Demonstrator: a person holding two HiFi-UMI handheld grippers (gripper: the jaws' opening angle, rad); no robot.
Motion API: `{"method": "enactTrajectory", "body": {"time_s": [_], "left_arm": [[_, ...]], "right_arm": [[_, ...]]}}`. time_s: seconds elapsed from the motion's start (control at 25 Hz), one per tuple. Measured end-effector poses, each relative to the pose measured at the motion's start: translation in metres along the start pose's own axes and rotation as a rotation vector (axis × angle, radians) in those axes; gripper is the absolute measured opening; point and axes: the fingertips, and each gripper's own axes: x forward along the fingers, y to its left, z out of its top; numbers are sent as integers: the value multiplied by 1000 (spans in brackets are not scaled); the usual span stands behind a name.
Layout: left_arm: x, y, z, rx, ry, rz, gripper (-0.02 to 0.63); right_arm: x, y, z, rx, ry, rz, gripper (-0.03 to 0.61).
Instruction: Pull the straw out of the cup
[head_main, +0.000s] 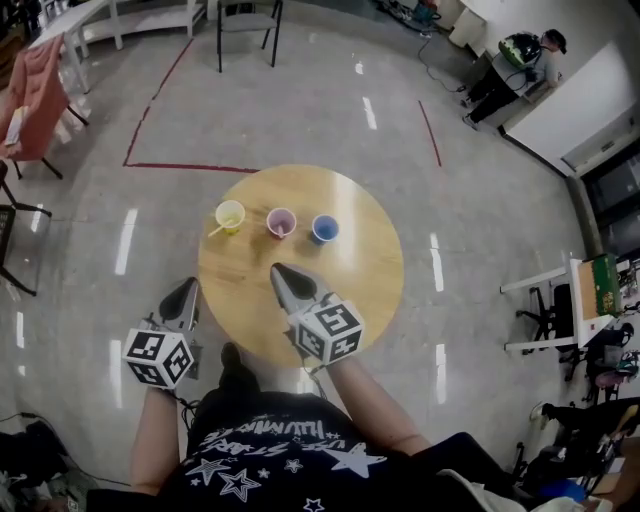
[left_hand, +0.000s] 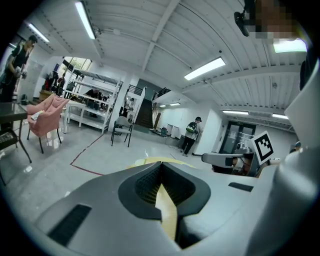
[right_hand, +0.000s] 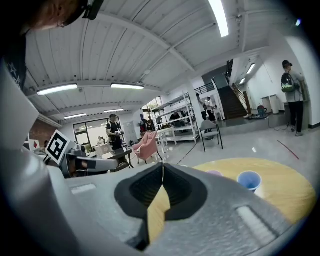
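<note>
Wood of a pale honey colour tops the round bench (head_main: 355, 285), which stands on a glossy grey floor (head_main: 300, 110) marked with red tape lines (head_main: 190, 166). Three cups sit in a row across the far half of the bench: a yellow cup (head_main: 230, 214) on the left, a pink cup (head_main: 281, 222) in the middle and a blue cup (head_main: 325, 229) on the right, each a little apart from the next. The straw (head_main: 215, 231) leans out over the yellow cup's near-left rim. What lies in the pink cup is too small to tell.

The right hand-held gripper (head_main: 277, 270) hangs over the bench with its jaws closed and nothing between them, its tip aimed at the pink cup but short of it. The left hand-held gripper (head_main: 190, 289) is also closed and empty, over the floor just beside the bench's left edge.

Around the room, a pink chair (head_main: 35, 95) stands at the far left, a black chair (head_main: 248, 25) and white shelving (head_main: 140, 18) at the far side, and a person (head_main: 520, 65) bends by a white counter at the far right. Strip lights (left_hand: 204, 68) run along the ribbed ceiling.
</note>
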Motion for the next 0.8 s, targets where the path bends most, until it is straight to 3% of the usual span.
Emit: {"method": "enactTrajectory", "body": {"time_s": [0.2, 0.28, 0.4, 0.48, 0.64, 0.8], "left_arm": [[1, 28, 7, 0, -3, -1, 6], [1, 37, 7, -5, -1, -4, 6], [5, 51, 8, -10, 6, -12, 6], [8, 58, 9, -8, 10, -22, 6], [12, 73, 17, 6, 12, -33, 6], [16, 92, 25, 12, 12, -34, 6]], "right_arm": [[32, 15, -1, -22, 22, 32, 6], [42, 21, -2, -9, 19, 51, 110], [61, 26, -9, -53, 57, 52, 129], [73, 29, -14, -73, 83, 54, 174], [95, 33, -19, -53, 105, 59, 179], [119, 32, -24, -143, 145, 34, 184]]}}
